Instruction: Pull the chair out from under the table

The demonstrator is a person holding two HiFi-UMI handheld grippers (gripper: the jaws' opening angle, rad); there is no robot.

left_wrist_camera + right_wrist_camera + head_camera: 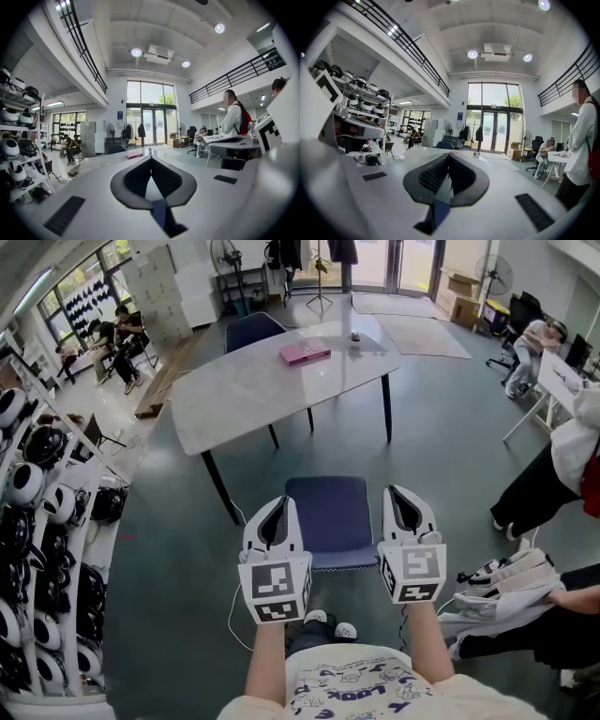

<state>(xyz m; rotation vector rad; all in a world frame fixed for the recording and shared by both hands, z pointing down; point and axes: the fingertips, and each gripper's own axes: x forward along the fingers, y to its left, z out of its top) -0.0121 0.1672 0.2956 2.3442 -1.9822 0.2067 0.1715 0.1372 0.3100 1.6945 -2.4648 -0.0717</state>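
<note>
At the bottom of the head view, the shirt has print on it, upside down and hard to read. Just above it, the left tongs and the right tongs are both pinched tight with nothing in them. The blue chair shows between the two tongs, and neither one holds it. It stands out from under the desk, which is higher up in the middle. A pink book lies on the desk's far side.
</note>
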